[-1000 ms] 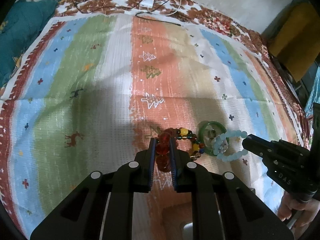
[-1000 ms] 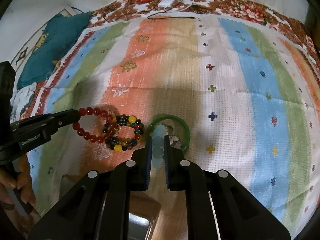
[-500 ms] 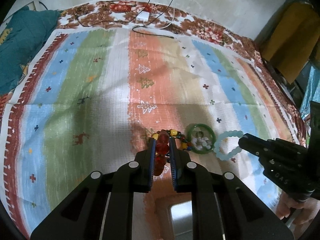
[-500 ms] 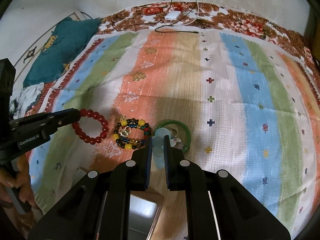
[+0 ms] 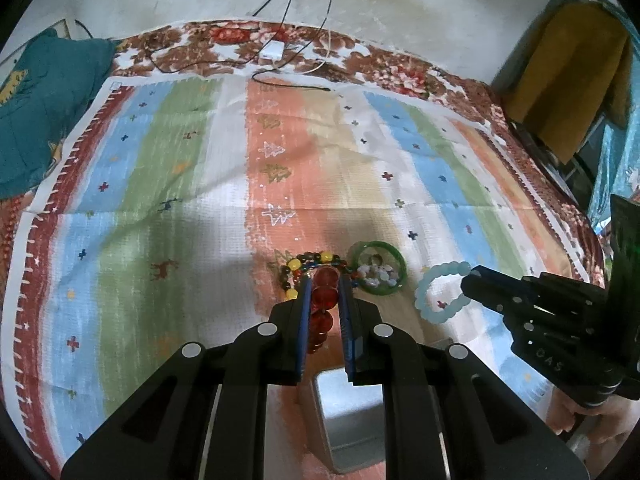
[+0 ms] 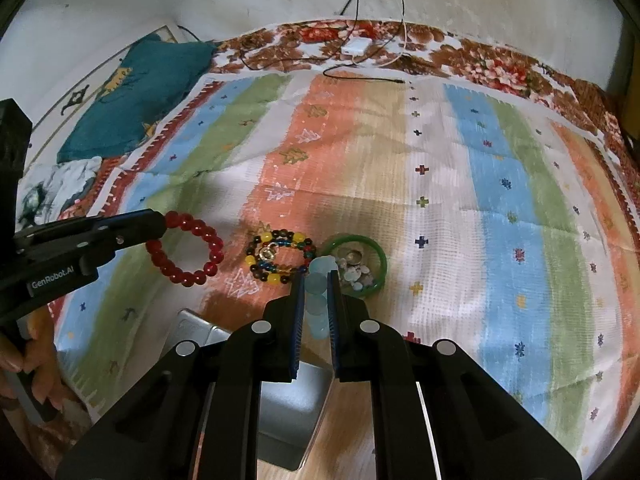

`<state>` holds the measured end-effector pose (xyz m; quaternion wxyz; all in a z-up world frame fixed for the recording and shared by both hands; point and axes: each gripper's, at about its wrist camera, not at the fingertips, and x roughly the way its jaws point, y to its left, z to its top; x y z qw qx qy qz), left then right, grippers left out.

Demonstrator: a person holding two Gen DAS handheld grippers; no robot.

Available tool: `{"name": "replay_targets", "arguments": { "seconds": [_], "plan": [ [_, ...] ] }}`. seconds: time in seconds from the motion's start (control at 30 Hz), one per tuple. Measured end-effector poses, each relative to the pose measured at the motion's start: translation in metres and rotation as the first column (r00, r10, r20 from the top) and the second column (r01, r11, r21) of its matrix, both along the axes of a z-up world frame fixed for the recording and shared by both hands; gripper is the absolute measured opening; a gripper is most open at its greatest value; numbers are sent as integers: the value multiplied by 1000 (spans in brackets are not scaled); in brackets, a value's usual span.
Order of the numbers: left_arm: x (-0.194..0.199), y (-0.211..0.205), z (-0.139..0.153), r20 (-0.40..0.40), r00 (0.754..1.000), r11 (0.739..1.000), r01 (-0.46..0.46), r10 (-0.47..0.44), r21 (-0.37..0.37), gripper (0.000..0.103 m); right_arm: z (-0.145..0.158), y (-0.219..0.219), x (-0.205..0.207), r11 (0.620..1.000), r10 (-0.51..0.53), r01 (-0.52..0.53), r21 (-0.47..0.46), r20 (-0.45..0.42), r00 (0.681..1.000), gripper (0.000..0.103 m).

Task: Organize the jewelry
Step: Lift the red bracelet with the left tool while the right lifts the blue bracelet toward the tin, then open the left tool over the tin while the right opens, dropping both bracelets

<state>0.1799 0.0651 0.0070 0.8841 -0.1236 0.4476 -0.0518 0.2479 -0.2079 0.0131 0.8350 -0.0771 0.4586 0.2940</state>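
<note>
In the left wrist view, you are clamping your left gripper (image 5: 325,292) on the red bead bracelet (image 5: 322,312), its loop hanging lengthwise between the jaws; the metal tin (image 5: 348,412) is lying directly beneath and behind those fingertips, nearer you than the green bangle (image 5: 394,258) on the striped cloth (image 5: 160,184); in the right wrist view, your right gripper (image 6: 318,284) is gripping the pale blue bead bracelet (image 6: 318,280), jaws closed on it; the tin (image 6: 288,412) is sitting below-left of this gripper, the multicoloured bead bracelet (image 6: 280,256) resting beyond it.
</note>
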Motion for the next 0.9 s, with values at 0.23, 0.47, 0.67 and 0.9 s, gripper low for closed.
{"name": "replay_targets", "arguments": {
  "seconds": [0.23,0.47,0.67,0.9],
  "plan": [
    [-22,-7,12,41,999,1000,12,-11,-2,13,12,-5,-17,1000,20,-21,23,23,1000,12],
    [-38,-13,16,60,998,1000,20,-20,0,13,14,-7,-32,999,37,-37,25,31,999,12],
    [-50,-22,13,63,997,999,37,-38,27,13,12,-10,-43,999,45,-46,25,27,999,12],
    [-65,-30,13,72,996,997,47,-51,60,13,6,-15,-56,998,52,-52,22,16,999,12]
  ]
}}
